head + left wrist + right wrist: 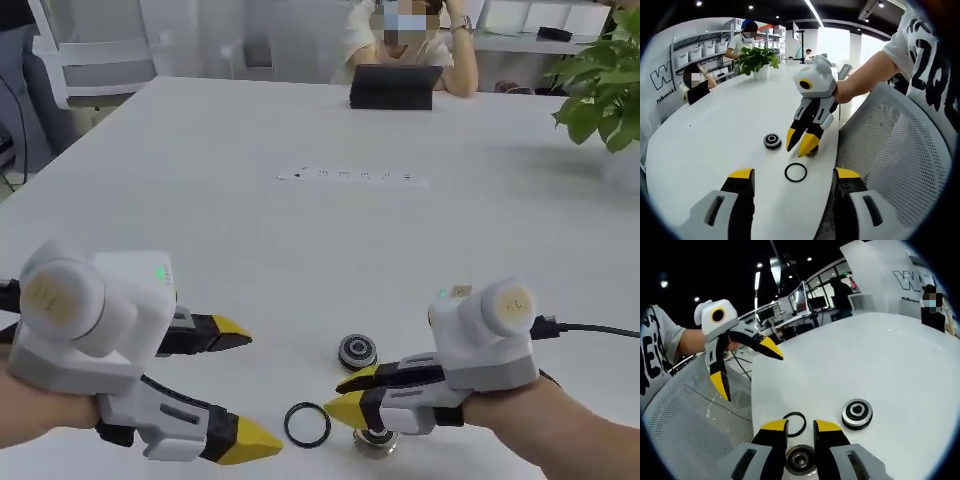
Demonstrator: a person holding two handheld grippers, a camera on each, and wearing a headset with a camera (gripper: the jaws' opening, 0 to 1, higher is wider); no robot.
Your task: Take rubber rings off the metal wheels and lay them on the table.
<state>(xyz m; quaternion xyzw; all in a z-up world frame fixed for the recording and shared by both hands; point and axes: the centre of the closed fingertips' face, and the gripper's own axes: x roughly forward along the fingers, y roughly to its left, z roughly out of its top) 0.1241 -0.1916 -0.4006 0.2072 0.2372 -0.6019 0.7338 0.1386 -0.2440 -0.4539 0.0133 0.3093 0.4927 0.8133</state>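
Fingers: left gripper (260,386) wide apart, right gripper (347,395) narrowly apart over bare wheel (800,459). Next, ringed wheel (357,350) likely needed pinning, then edge-peeling.

One wheel hides under the right gripper.

In the head view a metal wheel (376,441) only peeks out from below the right gripper (337,396), which covers most of it. In the right gripper view the same wheel (800,458) sits low between the jaws. They hide its sides, so I cannot tell if they squeeze it. A jaw covers the near part of the rubber ring (795,413). The left gripper (262,388) runs off the left edge. The white strip (350,177) far up the table is too small to make out.
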